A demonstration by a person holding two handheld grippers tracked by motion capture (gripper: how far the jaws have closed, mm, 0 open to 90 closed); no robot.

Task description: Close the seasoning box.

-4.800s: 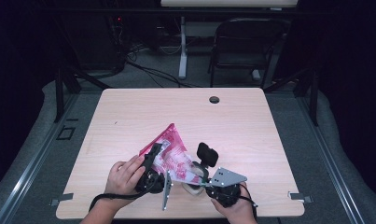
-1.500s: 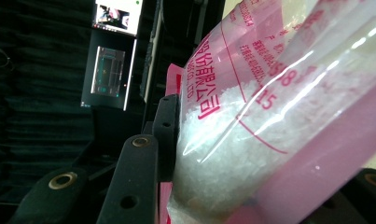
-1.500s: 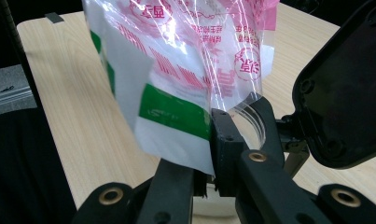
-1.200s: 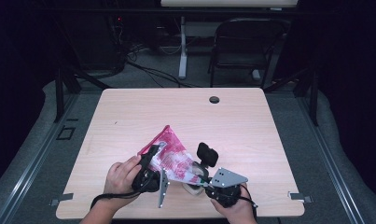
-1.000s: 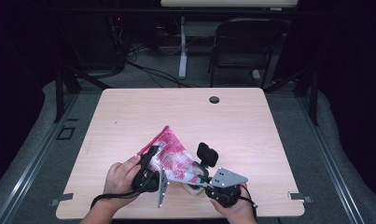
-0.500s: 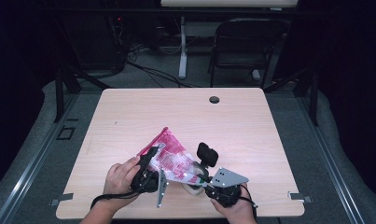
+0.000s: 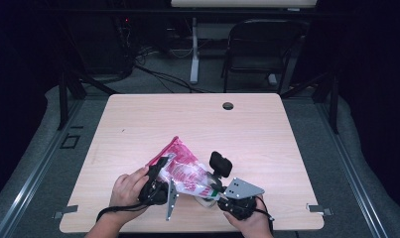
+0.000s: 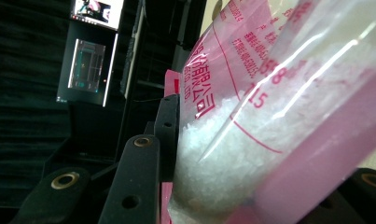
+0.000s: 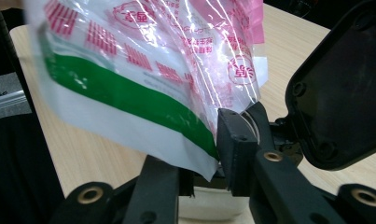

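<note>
On the near edge of the bench, by the bag, I read this:

Bench: light wooden bench (image 7: pixel 267 134), my landmark being the bag lying at its near middle.

Bag: clear plastic bag with pink and red print (image 7: pixel 180 166), holding white granules (image 8: pixel 209 154), propped tilted between my two tools, its pink corner pointing away from me. A white and green printed end (image 9: pixel 129 102) hangs at the right tool.

Left hand-held gripper: left hand-held gripper (image 7: pixel 158 173), at the bag's left side; I see its black jaws pinching the granule-filled part of the bag.

Right hand-held gripper: right hand-held gripper (image 9: pixel 209 154), at the bag's right end; its jaws have just been opening, the bag's lower edge between them, and I see them spread, not pressing.

Container: small white container (image 7: pixel 205 200), on the bench just under the bag's right end; I cannot tell what it is.

Hole: dark round hole (image 7: pixel 228 105), well beyond the bag.
</note>
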